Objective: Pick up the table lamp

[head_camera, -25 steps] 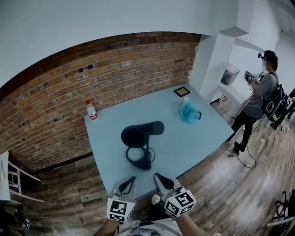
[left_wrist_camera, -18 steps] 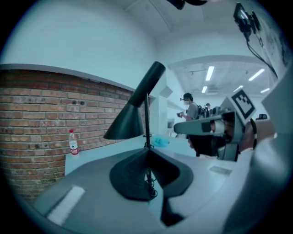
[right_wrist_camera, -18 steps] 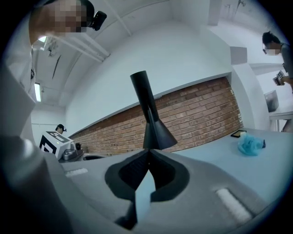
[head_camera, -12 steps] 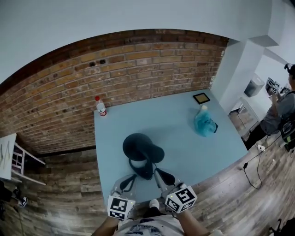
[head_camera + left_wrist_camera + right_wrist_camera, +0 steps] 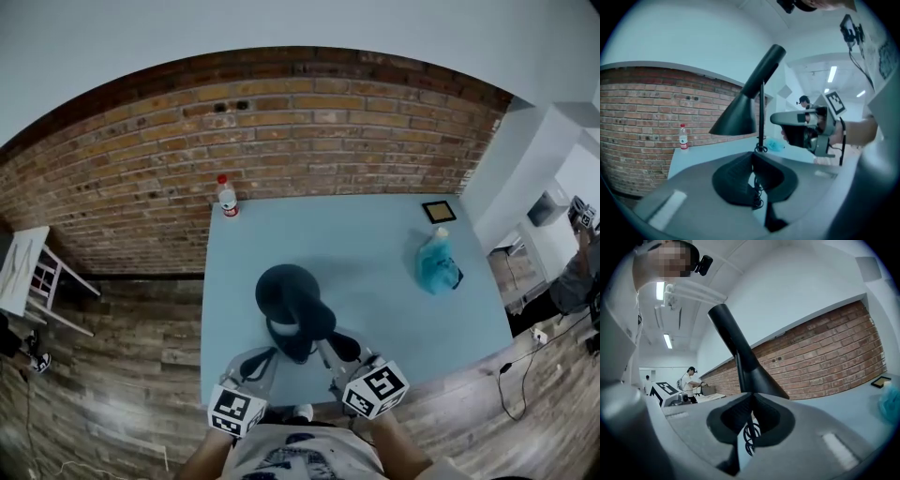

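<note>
One table lamp (image 5: 291, 305), one bottle (image 5: 226, 196), one blue bag (image 5: 437, 267), one small dark frame (image 5: 439, 212) — all on one table (image 5: 375, 246).

Looks like a bare lab or studio set up for recording. A brick wall (image 5: 328, 122) runs behind one pale blue table (image 5: 375, 272), there's plank floor (image 5: 122, 375) all round, white walls, and strip lights (image 5: 659, 290) overhead. Across the room, another person (image 5: 688, 380) in a headset stands working at a second table.

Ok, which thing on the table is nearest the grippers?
The black table lamp, just ahead of the left gripper and right gripper; the bottle, blue bag and small frame sit farther back.
</note>
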Tool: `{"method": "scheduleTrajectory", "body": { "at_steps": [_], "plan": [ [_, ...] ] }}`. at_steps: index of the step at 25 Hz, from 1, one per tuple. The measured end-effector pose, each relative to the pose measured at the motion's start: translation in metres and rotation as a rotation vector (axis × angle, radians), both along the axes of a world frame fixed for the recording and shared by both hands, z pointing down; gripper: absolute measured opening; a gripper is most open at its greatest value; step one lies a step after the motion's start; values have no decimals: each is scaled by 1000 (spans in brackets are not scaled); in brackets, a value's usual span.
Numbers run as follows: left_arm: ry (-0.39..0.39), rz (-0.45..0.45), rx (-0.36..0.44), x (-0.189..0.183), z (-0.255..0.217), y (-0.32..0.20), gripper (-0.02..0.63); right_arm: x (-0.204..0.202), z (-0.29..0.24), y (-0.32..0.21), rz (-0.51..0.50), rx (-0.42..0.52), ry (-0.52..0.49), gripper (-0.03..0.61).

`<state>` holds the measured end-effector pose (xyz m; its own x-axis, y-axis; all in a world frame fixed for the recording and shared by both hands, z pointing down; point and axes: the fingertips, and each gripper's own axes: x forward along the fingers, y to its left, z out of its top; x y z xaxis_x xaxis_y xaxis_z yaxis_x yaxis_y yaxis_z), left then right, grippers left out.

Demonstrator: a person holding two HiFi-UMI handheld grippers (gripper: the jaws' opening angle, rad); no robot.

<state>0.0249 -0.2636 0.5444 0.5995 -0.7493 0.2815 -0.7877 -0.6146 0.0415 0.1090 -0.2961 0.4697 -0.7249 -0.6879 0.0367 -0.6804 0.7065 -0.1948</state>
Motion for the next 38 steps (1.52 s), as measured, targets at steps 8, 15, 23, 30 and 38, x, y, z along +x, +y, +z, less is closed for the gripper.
{"method": "scheduleTrajectory", "body": {
  "at_steps": [8, 15, 23, 30, 38],
  "plan": [
    [-12, 87, -37, 8, 22, 6, -5, -6, -12, -6, -121, 12, -62, 52],
    [-17, 125, -91, 19, 42, 7, 42, -12, -20, -6, -168, 45, -63, 95],
    [-38, 168, -161, 36, 71, 1, 110, -20, -21, -6, -232, 60, -36, 147],
    [-48, 179, -222, 47, 96, -6, 135, -29, -19, -4, -308, 62, -11, 144],
    [-69, 191, -235, 62, 116, -16, 135, -37, -12, -5, -353, 60, 13, 140]
  ]
}}
